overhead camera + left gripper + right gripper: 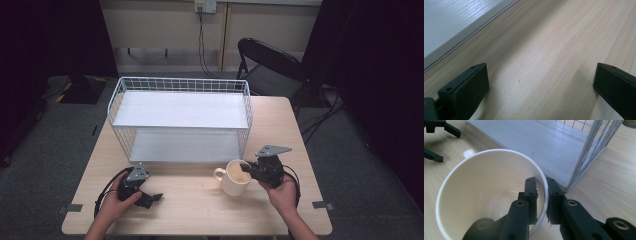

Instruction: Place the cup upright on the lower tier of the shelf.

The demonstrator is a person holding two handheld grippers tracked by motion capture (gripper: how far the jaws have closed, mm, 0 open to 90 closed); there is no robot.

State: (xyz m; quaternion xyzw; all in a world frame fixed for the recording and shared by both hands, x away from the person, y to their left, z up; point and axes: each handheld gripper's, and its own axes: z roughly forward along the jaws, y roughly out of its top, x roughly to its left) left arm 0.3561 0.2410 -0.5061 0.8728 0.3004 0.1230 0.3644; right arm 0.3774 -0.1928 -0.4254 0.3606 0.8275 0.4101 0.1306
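Wooden table (200, 210): pale tabletop carrying everything in the high view, with a person's forearms coming in at 6 o'clock.
Wire shelf rack (180, 117): white two-tier rack sitting toward 12 o'clock of the table's centre; both of its white boards are lying bare, and its open front is facing the person.
Mug (234, 177): cream mug standing upright on the table just in front of the rack's lower tier, at about 4 o'clock from the rack's middle, handle pointing toward 9 o'clock. In the right gripper view the mug (491, 195) is showing an empty inside.
Right gripper (248, 169): sitting at 3 o'clock of the mug and pinching its rim; in the right gripper view the right gripper (541, 195) is clamping the wall, one jaw inside the cup and one outside.
Left gripper (150, 197): resting on the table at about 8 o'clock of the mug, well apart from it; in the left gripper view the left gripper (540, 82) is standing with jaws spread wide over bare wood, nothing between them.
Progress: grasping appears done, while lifting and placing are looking still ahead; the mug is sitting on the table and, as a guess, the rack is the likely destination.
Remaining: raising the mug clear, carrying it toward 12 o'clock onto a tier, then letting go.
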